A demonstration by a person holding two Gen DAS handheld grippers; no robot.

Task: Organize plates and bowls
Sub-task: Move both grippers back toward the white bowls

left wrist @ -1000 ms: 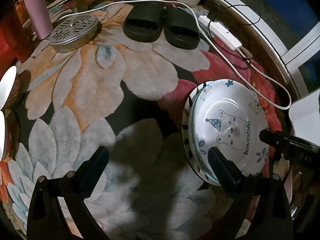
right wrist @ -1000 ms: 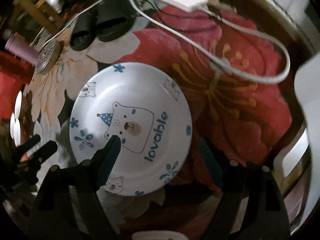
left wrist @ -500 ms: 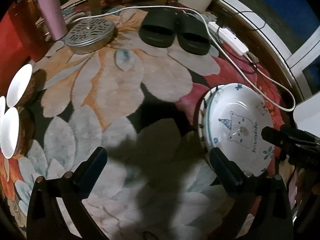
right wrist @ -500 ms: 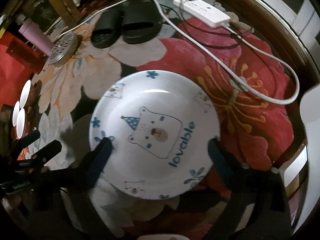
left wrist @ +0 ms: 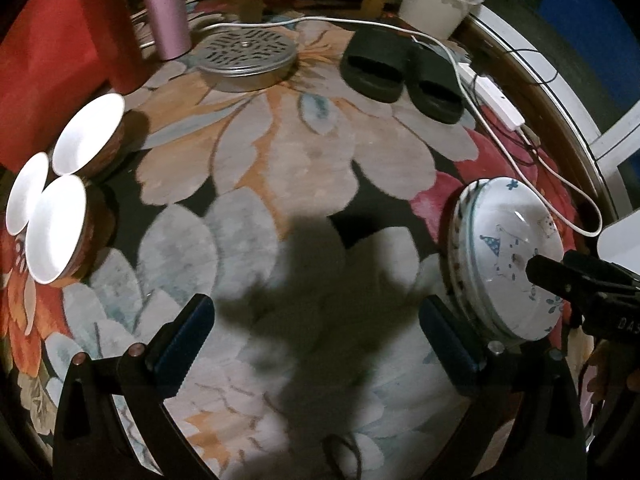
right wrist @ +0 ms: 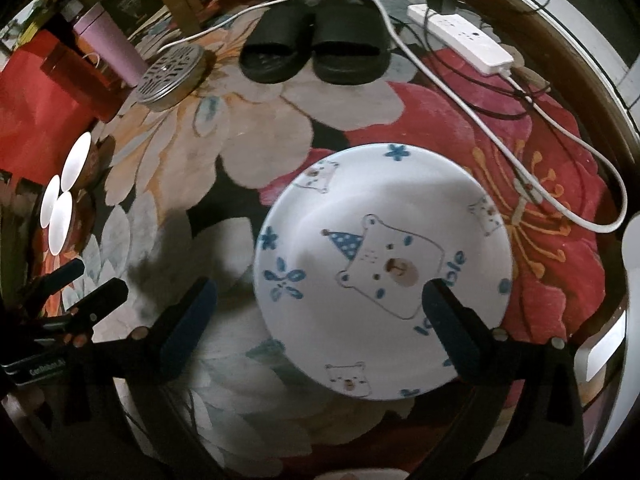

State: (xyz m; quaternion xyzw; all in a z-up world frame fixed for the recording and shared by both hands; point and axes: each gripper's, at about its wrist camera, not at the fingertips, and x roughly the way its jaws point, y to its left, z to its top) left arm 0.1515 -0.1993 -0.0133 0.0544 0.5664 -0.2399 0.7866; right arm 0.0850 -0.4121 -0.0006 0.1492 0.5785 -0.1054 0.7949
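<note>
A stack of white plates with a blue bear print [left wrist: 508,256] [right wrist: 384,264] lies on the floral rug at the right. Three brown bowls with white insides [left wrist: 56,232] [right wrist: 60,220] stand close together at the left. My left gripper [left wrist: 316,340] is open and empty above the rug's middle, between the bowls and the plates. My right gripper [right wrist: 316,316] is open and empty, raised over the near left part of the plate stack; it also shows in the left wrist view [left wrist: 576,284].
Black slippers [left wrist: 400,72], a round metal grate lid [left wrist: 244,52], a pink tumbler [left wrist: 164,4] and a red box [left wrist: 44,72] lie at the far side. A white power strip [right wrist: 460,36] and cable [right wrist: 520,120] run along the right.
Both grippers have pulled back and up from the plate stack. The left view has swung left, bringing the three bowls into sight. The plates stay put.
</note>
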